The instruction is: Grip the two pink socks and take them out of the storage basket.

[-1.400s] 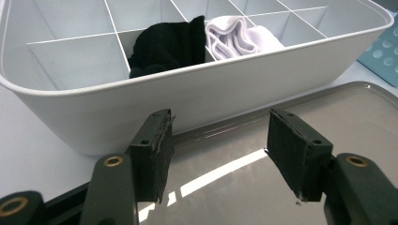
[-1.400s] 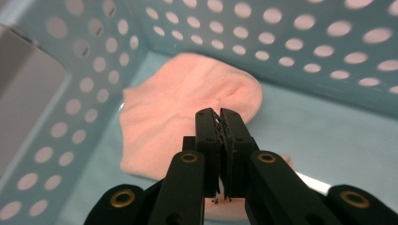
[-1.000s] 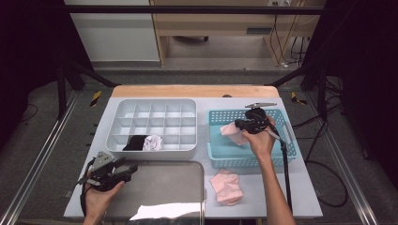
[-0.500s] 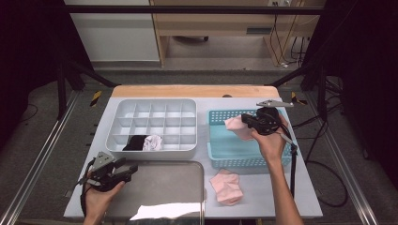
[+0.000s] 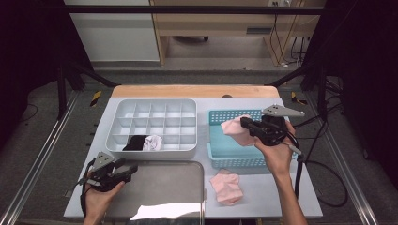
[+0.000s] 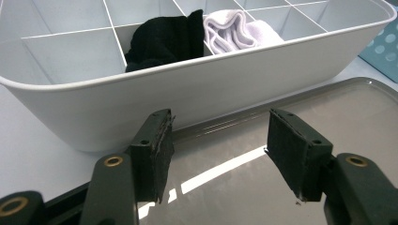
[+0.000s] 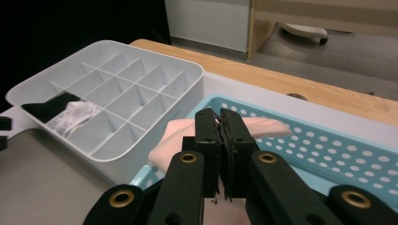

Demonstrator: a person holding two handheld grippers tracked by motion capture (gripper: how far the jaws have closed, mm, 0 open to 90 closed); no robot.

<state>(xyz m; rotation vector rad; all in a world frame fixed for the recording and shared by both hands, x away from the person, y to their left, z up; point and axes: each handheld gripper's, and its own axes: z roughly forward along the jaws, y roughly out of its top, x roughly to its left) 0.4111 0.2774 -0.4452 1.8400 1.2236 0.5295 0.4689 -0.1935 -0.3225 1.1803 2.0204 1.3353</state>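
2 pink socks: 1 [image 5: 233, 129] pinched tight in the right gripper [image 5: 246, 123] above the blue basket [image 5: 230, 157], 1 [image 5: 227, 186] flat on the table [image 5: 281, 192] at the basket's 6 o'clock. 1 white organizer [image 5: 187, 149] holds 1 black sock [image 5: 136, 142] and 1 white sock [image 5: 153, 142] in neighbouring front cells. The left gripper [image 5: 121, 170], jaws spread and empty, sits over 1 grey tray [image 5: 178, 183]

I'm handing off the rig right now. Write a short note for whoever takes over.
Right gripper: shut on a pink sock, held above the blue basket.
Left gripper: open, nothing between its jaws, over the metal tray.
Done: a black sock and a white sock sit in the white divider box.
Left: probably place the held sock; another pink sock lies on the table.
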